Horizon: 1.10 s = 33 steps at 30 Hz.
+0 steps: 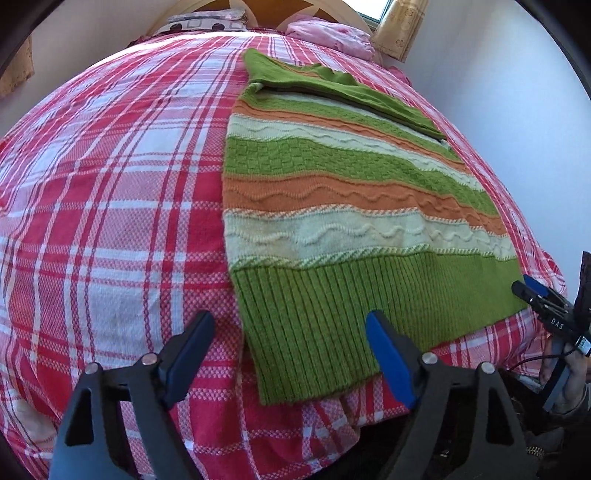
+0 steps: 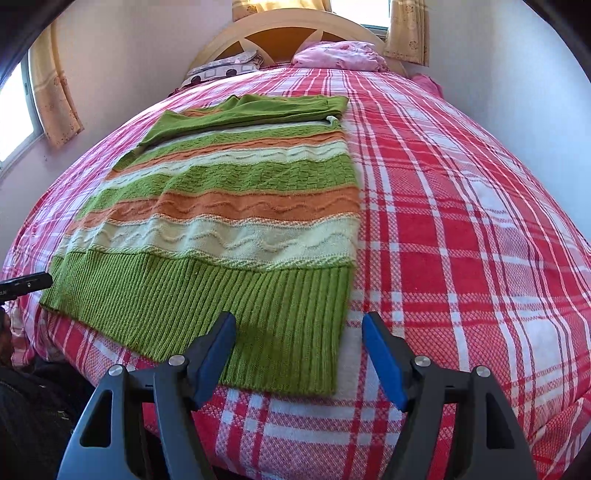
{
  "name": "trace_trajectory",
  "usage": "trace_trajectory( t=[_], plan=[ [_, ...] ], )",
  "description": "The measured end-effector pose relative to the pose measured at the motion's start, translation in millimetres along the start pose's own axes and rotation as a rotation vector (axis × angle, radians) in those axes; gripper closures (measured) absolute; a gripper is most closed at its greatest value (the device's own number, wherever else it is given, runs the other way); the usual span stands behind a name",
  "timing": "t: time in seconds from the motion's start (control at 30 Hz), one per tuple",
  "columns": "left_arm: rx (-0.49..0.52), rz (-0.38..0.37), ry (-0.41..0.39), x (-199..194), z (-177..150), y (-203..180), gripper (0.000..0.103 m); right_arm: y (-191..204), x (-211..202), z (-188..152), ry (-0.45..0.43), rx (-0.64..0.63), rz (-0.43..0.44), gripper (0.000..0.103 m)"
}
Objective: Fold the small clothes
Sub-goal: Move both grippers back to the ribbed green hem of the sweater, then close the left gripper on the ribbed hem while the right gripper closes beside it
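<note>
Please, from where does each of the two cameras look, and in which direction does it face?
Left wrist: sits behind the open left gripper, faces down the bed toward the headboard; sweater's left hem corner ahead; right gripper and a hand at right edge.
Right wrist: sits behind the open right gripper, same direction; right hem corner ahead.
Shared: sweater, bed, headboard, pink pillow.

My left wrist view looks down from the bed's foot toward the headboard; my right does likewise. Both sit close and share the striped sweater.
</note>
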<state>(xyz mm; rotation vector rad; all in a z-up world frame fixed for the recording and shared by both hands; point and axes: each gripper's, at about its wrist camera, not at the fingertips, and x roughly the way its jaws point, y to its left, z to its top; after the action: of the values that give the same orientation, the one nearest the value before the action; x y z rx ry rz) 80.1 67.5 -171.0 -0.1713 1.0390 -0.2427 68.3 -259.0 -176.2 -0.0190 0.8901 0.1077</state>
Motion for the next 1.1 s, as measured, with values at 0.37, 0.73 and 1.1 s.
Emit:
trace_trajectory(
  t=[0.37, 0.73, 1.1],
  plan=[
    [-0.028, -0.03, 0.028, 2, -13, 0, 0.045, -3, -4, -3, -0.01, 0.001, 0.001, 0.031],
    [-0.01, 0.002, 0.01, -1, -10, 0, 0.081, -18, -13, -7, -0.013, 0.031, 0.002, 0.031],
    [-0.053, -0.048, -0.011, 2, -11, 9, 0.082, -4, -15, -15, -0.014, -0.022, 0.115, 0.038]
  ],
)
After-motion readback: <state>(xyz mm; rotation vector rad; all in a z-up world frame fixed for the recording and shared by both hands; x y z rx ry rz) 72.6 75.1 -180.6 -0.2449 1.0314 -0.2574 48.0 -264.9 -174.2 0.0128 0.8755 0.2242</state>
